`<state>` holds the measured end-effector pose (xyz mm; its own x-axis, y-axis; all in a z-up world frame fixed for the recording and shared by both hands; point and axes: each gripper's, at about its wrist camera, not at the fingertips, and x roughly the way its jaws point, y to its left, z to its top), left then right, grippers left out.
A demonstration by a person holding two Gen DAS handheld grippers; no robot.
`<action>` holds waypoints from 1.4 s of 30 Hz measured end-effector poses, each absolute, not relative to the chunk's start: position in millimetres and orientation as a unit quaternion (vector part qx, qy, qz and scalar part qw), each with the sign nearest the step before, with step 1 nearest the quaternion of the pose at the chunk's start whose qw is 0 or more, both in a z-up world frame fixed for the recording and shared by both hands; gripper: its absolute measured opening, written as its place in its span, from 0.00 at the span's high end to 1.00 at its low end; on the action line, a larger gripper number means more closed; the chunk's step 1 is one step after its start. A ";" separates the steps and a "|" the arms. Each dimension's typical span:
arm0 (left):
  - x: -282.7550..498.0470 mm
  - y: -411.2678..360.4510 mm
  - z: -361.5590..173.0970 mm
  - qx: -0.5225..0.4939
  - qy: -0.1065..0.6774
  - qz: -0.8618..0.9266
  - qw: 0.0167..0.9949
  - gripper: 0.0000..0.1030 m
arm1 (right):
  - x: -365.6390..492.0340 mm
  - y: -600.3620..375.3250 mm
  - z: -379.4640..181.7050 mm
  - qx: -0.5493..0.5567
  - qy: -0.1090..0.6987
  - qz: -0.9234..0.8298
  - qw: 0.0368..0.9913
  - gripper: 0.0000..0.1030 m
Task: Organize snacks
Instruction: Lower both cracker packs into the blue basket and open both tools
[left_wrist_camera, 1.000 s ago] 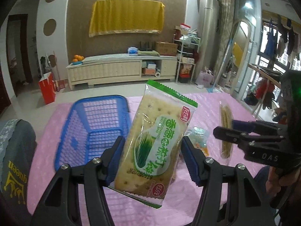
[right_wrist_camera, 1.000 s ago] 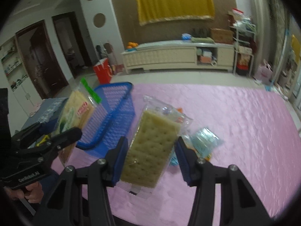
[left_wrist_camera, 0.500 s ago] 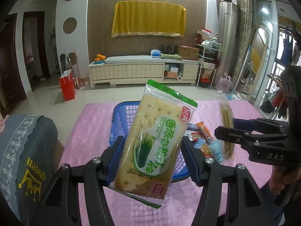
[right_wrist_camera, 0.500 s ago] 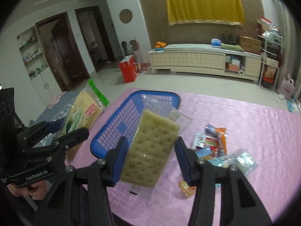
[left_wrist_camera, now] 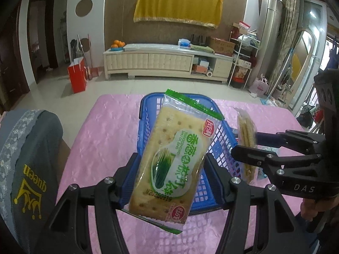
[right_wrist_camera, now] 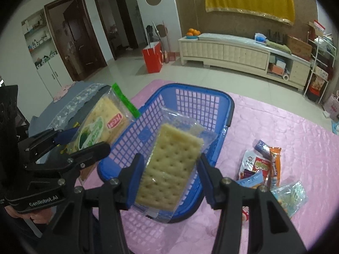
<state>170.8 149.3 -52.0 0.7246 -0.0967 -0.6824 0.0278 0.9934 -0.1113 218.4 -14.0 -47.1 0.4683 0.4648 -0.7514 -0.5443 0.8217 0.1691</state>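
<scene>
The left gripper (left_wrist_camera: 169,169) has its blue-padded jaws clamped on the long edges of a green-trimmed cracker packet (left_wrist_camera: 171,160), printed side toward its camera, the packet standing tilted with its green seal uppermost. The right gripper (right_wrist_camera: 171,175) has its jaws pressed the same way on a clear-wrapped cracker packet (right_wrist_camera: 169,169), plain side showing. Both pairs of jaws stand about half open, each filled by its packet.

Both packets hang above the blue basket (right_wrist_camera: 224,114), a plastic mesh one sitting on the pink quilted counter (right_wrist_camera: 286,131). From the left wrist view the green-trimmed packet covers most of the basket's middle, and the right gripper reaches in from the side with its packet seen edge-on over the basket's right rim. From the right wrist view the left gripper comes in at the basket's left wall, its packet near that rim.

Beside the basket on the counter lies a loose pile of small snack packets (right_wrist_camera: 264,165), well clear of both jaws. A grey cloth with lace trim (left_wrist_camera: 31,158) lies at the counter's left edge. Beyond, across the tiled floor, stand a red bag (left_wrist_camera: 77,78) and a cream low cabinet (left_wrist_camera: 165,63) under a yellow cloth (left_wrist_camera: 178,8).
</scene>
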 end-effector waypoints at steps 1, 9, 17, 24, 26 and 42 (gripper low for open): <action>173.0 148.9 -54.8 -0.049 0.372 -0.034 0.926 0.43 | 221.0 -12.1 -47.7 -0.049 0.426 0.293 0.855 0.46; 190.3 148.5 -71.9 -0.063 0.390 -0.042 0.918 0.43 | 229.5 -6.0 -56.0 -0.069 0.436 0.280 0.853 0.46; 203.2 148.5 -75.1 -0.058 0.392 -0.049 0.917 0.43 | 234.6 -5.8 -58.1 -0.071 0.440 0.275 0.852 0.46; 194.3 145.3 -72.8 -0.037 0.382 -0.044 0.922 0.38 | 233.6 -5.0 -61.8 -0.081 0.449 0.282 0.844 0.39; 190.4 145.2 -70.2 -0.034 0.382 -0.039 0.923 0.37 | 231.8 -6.5 -61.9 -0.081 0.450 0.281 0.844 0.26; 139.3 102.8 -20.7 0.002 0.344 -0.049 0.938 0.30 | 194.8 -78.3 -12.2 -0.046 0.405 0.247 0.879 0.24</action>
<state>139.3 102.8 -20.7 0.7581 -0.0906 -0.6458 0.0935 0.9952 -0.0298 194.8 -78.3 -12.2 0.5505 0.3962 -0.7349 -0.4710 0.8742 0.1185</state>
